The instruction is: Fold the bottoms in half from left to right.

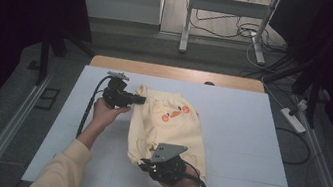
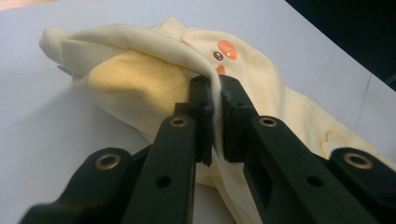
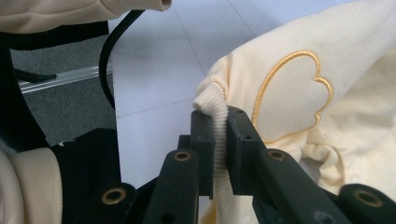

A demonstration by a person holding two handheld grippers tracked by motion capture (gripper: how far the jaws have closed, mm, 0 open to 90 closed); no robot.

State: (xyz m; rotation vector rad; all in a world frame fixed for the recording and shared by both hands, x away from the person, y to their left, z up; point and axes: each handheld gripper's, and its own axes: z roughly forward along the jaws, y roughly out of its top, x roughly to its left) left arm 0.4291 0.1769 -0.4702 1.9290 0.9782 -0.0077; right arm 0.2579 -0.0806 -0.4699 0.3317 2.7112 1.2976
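Note:
A pale yellow child's garment [image 1: 169, 124] with an orange duck face lies crumpled in the middle of the white table [image 1: 248, 137]. My left gripper [image 1: 139, 100] is at its far left edge, shut on a fold of the cloth [image 2: 215, 93] beside a deeper yellow lining [image 2: 135, 79]. My right gripper [image 1: 147, 165] is at the near edge, shut on a ribbed cuff [image 3: 215, 121]. An embroidered orange outline [image 3: 289, 93] sits on the garment just past that cuff.
The white table has bare surface left and right of the garment. A wooden strip [image 1: 178, 73] runs along its far edge. Metal rails [image 1: 7, 129] flank the table, and cables plus a power strip [image 1: 294, 120] lie on the floor at the right.

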